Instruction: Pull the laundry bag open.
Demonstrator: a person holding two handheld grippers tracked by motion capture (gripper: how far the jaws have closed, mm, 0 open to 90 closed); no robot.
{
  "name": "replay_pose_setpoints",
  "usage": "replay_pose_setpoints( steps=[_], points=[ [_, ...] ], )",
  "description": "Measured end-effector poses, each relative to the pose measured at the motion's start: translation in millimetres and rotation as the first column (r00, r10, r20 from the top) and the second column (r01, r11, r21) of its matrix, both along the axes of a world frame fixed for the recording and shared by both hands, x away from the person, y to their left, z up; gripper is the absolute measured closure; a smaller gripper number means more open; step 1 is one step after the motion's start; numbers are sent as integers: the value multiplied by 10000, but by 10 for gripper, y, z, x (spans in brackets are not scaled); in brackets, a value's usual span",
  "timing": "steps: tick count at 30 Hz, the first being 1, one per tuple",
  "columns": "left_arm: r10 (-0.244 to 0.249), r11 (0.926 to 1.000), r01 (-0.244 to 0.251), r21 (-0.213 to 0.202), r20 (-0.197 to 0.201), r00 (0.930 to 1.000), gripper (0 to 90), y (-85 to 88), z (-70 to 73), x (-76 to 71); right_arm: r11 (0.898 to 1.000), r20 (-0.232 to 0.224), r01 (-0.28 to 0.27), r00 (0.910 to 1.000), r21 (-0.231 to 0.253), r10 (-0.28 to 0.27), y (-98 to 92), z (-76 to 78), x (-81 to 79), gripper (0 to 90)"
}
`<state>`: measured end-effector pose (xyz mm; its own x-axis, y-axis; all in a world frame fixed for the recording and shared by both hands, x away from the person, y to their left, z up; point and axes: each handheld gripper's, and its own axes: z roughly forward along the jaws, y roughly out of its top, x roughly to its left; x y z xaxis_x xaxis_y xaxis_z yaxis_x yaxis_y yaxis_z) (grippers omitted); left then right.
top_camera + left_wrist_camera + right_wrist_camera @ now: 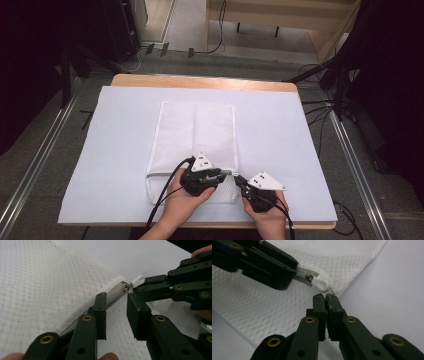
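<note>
White mesh cloth bag point(196, 135), matt paper sheet point(280, 130)

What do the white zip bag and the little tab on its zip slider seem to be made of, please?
Bag: probably a soft synthetic mesh, matte white; a grid of fine holes shows. Tab: looks like smooth white plastic or rubber, rounded, slightly glossy; which of the two is unclear.

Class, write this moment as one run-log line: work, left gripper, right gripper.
work: mesh bag zip | left gripper: open astride zip track | right gripper: shut at bag corner, below white pull

No readable text, label, brand, number or sign on anything here.
</note>
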<state>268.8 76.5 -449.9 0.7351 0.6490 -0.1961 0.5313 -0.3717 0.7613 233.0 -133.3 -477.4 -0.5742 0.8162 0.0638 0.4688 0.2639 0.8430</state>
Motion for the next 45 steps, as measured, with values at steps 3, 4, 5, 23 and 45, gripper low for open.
replay_pose_setpoints(
  steps=[3, 4, 5, 23, 45],
  points=[
    [81, 9999, -79, 146, -133, 9999, 776, -40, -39, 22, 9999, 216, -99, 9997, 60, 97, 3, 35, -26, 889],
    [80, 9999, -77, 137, -237, 9997, 790, -48, -54, 30, 9998, 322, -146, 9994, 107, 142, 6, 45, -32, 890],
    [48, 9998, -42, 208, -289, 9996, 775, -53, -60, 30, 9996, 488, -266, 9985, 111, 260, 15, 67, -48, 892],
    [203, 9924, -338, -1184, -1140, 9933, 598, -40, 80, 64, 9985, 768, -505, 9957, -202, 519, 80, 79, -82, 892],
    [332, 9841, -637, -1658, -1802, 9831, 808, 90, 100, 99, 9994, 849, -318, 9958, -127, 328, 29, 96, -79, 893]
  ],
)
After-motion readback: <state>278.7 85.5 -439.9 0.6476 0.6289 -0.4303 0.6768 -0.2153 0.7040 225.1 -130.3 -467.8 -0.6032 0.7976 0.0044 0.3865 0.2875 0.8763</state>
